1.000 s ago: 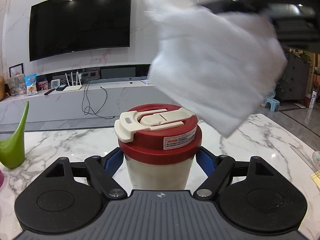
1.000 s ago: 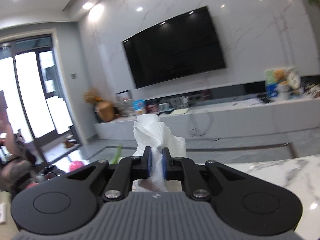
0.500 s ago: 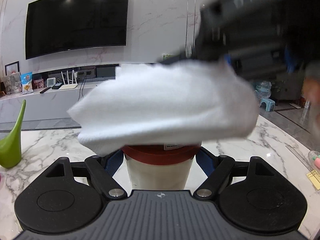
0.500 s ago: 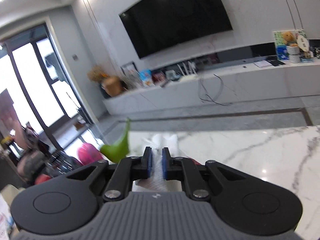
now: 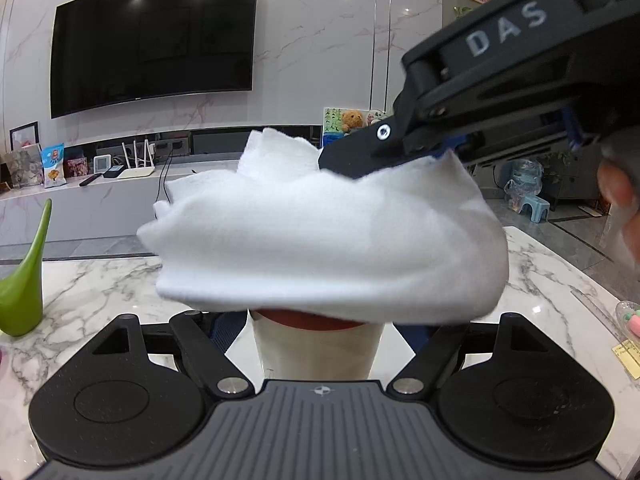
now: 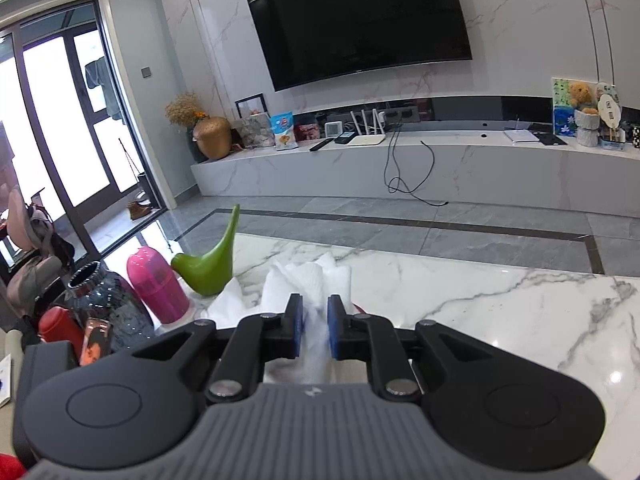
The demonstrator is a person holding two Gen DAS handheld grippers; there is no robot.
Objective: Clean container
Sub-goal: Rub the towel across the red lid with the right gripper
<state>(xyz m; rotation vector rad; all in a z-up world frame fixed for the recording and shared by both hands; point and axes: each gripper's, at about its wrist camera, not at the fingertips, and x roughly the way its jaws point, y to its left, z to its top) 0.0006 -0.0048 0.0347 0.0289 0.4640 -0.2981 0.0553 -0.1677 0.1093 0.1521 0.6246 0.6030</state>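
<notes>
A cream container (image 5: 316, 350) with a red lid (image 5: 304, 317) stands on the marble table, held between my left gripper's (image 5: 320, 326) blue pads, shut on its body. A white paper towel (image 5: 328, 240) lies over the lid and hides most of it. My right gripper (image 5: 436, 156) comes in from the upper right, shut on the towel's top. In the right wrist view my right gripper (image 6: 315, 330) pinches the towel (image 6: 312, 280) between its blue pads, pointing down at the lid.
A green watering can (image 5: 24, 276) stands at the table's left; it also shows in the right wrist view (image 6: 208, 264) beside a pink bottle (image 6: 156, 284) and a dark glass vase (image 6: 108, 304). Small items (image 5: 630, 332) lie at the table's right edge.
My right gripper swung the towel from up in the air down onto the container's lid, covering it. My left gripper kept its hold on the container.
</notes>
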